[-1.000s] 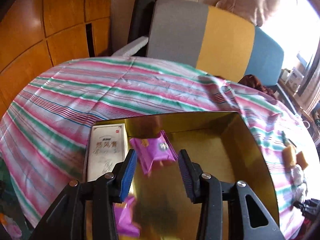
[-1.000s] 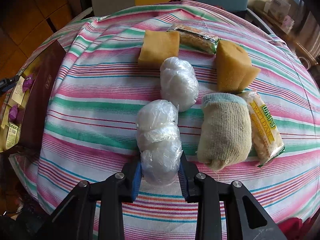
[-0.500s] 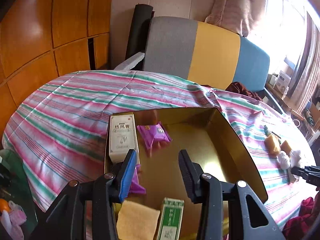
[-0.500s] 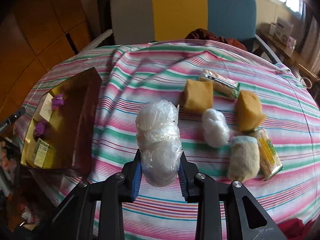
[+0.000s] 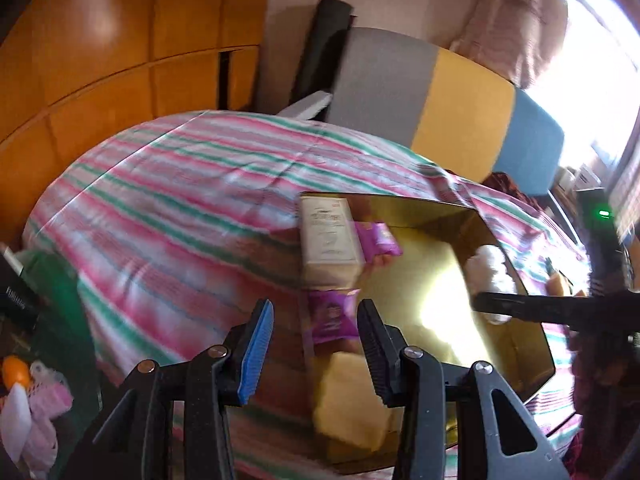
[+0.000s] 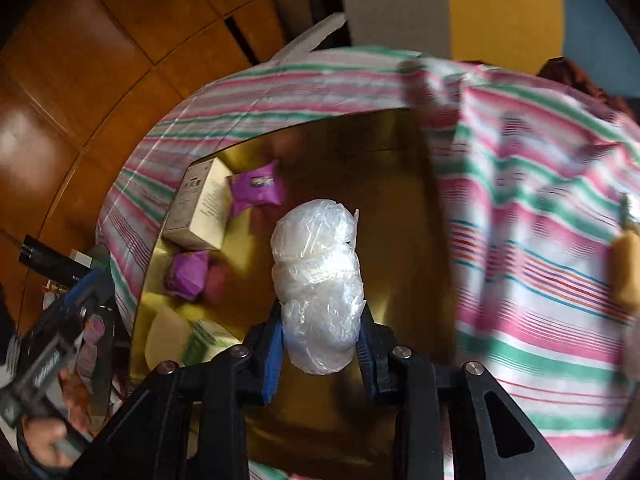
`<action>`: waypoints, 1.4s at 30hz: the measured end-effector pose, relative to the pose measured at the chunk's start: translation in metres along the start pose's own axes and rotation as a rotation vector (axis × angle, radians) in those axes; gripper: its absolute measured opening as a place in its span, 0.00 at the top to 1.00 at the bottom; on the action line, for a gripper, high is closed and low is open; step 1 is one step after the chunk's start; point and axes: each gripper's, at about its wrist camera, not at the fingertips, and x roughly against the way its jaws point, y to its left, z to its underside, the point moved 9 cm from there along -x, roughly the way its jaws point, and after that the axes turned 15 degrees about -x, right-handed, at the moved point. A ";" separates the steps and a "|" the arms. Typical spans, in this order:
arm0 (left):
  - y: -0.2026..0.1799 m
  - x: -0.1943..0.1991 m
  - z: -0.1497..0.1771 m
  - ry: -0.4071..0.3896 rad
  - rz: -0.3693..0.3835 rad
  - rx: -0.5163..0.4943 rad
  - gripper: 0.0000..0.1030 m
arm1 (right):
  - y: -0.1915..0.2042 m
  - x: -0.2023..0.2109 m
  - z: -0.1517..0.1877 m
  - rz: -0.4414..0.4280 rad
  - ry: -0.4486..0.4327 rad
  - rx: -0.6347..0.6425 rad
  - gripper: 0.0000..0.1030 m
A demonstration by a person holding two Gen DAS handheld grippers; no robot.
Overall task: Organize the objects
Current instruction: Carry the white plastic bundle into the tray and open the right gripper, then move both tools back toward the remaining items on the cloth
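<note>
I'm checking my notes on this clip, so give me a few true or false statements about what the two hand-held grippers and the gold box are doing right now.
1. The right hand-held gripper grips a clear plastic-wrapped bundle. True.
2. The left hand-held gripper holds a purple packet. False: its jaws are open, holding nothing.
3. The bundle hangs over the gold box. True.
4. The gold box holds nothing. False: a white carton and purple packets lie inside.
5. The tablecloth is plain blue. False: pink, green and white stripes.
</note>
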 end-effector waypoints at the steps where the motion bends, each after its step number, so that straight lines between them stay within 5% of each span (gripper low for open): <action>1: 0.006 0.000 0.003 0.004 -0.005 0.014 0.57 | 0.010 -0.011 -0.001 -0.001 0.016 0.001 0.68; 10: 0.026 -0.008 0.017 0.030 0.006 0.076 0.57 | 0.073 -0.095 -0.009 -0.005 0.149 0.005 0.65; 14: 0.022 -0.011 0.020 0.034 0.016 0.063 0.57 | 0.083 -0.103 -0.011 -0.052 0.147 -0.013 0.41; 21: 0.007 -0.007 0.015 0.026 0.018 0.027 0.57 | 0.079 -0.066 -0.008 -0.094 0.080 0.021 0.25; 28: -0.026 0.001 0.007 0.007 0.041 -0.041 0.57 | 0.046 -0.007 0.002 0.010 -0.072 0.111 0.07; 42: -0.123 0.009 0.004 0.022 0.135 -0.242 0.57 | -0.082 0.094 0.016 0.123 -0.256 -0.014 0.00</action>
